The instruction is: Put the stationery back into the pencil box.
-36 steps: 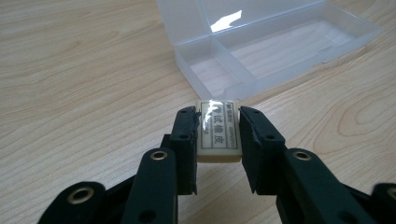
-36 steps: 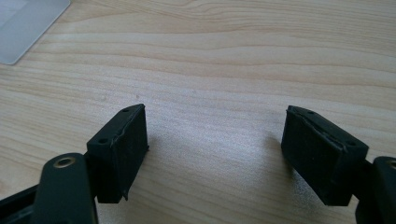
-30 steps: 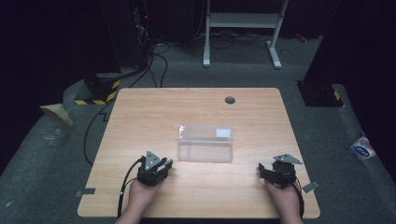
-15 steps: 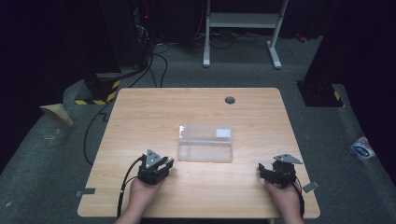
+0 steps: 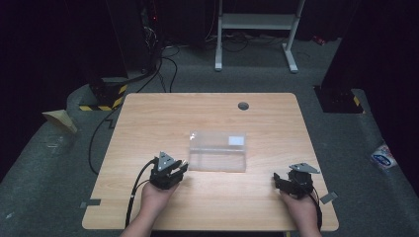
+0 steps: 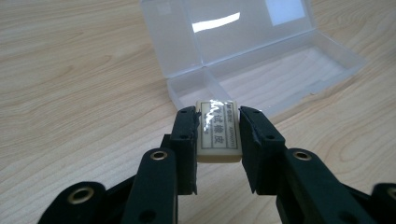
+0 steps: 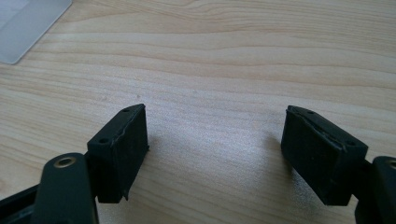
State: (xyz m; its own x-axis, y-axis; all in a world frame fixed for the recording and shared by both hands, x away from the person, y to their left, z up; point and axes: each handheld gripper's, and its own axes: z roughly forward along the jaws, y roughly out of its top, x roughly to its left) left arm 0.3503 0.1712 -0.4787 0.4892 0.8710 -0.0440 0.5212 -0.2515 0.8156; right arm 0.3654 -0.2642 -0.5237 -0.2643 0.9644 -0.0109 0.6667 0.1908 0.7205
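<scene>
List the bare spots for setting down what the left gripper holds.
Free: inside the open clear case, just ahead of the eraser in the left gripper; bare table beyond the case; wood between both grippers. Crowded: the near corners, by the hands and the open right gripper.

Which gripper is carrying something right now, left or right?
The left gripper: its jaws clamp a cream eraser beside the open clear case. The right gripper gapes over bare table.

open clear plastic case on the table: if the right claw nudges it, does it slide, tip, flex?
Probably slides: the clear plastic case sits empty and flat on the smooth wooden table, so it looks light. The raised lid could make it rock back or swing if pushed high. Its thin translucent walls likely flex under a pinch. The right claw is open, apart from it.
</scene>
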